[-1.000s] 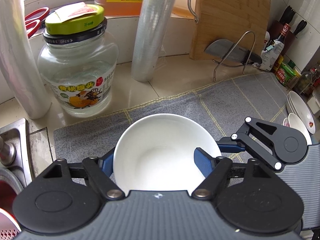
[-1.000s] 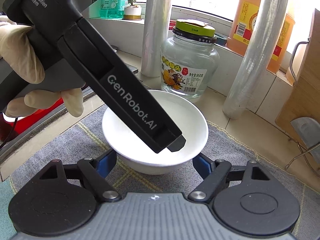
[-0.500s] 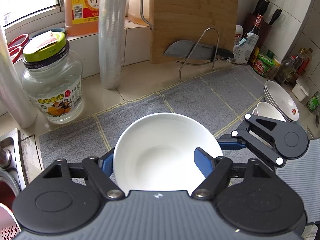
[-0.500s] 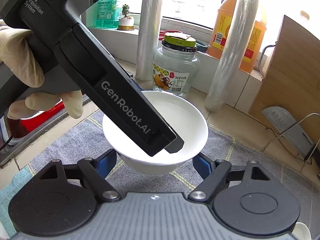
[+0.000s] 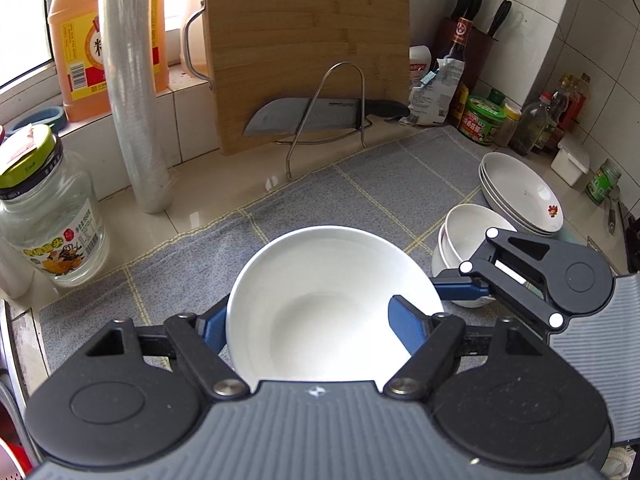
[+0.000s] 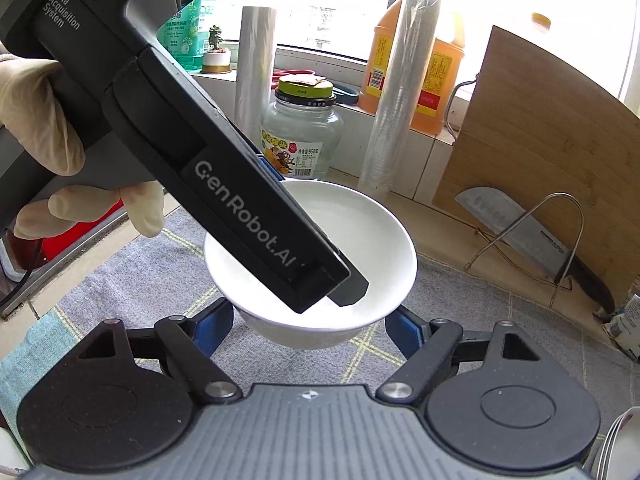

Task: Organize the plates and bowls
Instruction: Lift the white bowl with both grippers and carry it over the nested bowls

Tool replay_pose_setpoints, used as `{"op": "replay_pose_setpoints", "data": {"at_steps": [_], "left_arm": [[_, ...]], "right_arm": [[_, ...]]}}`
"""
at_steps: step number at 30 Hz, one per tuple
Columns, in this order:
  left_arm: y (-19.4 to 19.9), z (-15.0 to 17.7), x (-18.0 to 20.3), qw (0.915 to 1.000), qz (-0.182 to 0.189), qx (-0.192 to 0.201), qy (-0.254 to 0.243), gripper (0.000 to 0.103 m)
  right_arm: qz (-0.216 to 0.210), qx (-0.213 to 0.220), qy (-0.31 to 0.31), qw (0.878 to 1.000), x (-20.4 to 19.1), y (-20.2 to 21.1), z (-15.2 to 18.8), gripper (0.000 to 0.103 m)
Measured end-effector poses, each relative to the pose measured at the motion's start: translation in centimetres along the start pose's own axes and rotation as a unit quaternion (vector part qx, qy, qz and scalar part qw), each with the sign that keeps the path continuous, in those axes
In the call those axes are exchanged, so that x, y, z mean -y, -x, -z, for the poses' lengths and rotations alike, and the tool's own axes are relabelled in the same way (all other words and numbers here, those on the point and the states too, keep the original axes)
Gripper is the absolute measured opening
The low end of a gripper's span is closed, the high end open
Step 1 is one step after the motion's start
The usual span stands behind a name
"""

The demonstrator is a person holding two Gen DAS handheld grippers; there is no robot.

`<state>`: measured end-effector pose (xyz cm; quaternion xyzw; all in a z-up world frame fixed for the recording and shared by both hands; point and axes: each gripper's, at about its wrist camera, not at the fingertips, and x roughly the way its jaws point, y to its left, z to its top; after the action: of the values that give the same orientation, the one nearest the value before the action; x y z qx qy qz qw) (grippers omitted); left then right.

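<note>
Both grippers have carried the white bowl rightward along the grey mat. Left gripper fingers clamp its rim; right gripper fingers bracket its base, contact unclear. Stacked bowls now near; nesting looks next.

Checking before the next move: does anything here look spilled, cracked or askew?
Nothing stands out. The white bowl is intact and looks empty, held between both grippers' fingers above the grey mat. The stacked bowls and plates nest neatly, and no spill shows.
</note>
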<state>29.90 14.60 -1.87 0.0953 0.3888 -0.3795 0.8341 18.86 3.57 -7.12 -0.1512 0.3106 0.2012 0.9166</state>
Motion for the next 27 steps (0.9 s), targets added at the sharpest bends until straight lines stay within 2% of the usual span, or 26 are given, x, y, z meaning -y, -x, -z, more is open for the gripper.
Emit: {"op": "replay_pose_setpoints", "data": {"at_steps": [9,17,27], "left_arm": [[-1.8,-2.5,5.0,0.9984,0.028,0.005,-0.049,0.079],[-4.2,-5.0,9.7,0.9932,0.063,0.012,-0.097,0.079],[-6.9,-7.2,13.4,0.9870,0.098,0.009,-0.126,0.080]], "right_arm": [[0.045,-0.001,-0.027,0.999,3.5,3.1,2.6,0.086],[0.095,-0.009,-0.051,0.994,7.0,5.5,4.8,0.086],[0.135,-0.021,-0.083,0.987,10.7,7.4,7.3,0.086]]}}
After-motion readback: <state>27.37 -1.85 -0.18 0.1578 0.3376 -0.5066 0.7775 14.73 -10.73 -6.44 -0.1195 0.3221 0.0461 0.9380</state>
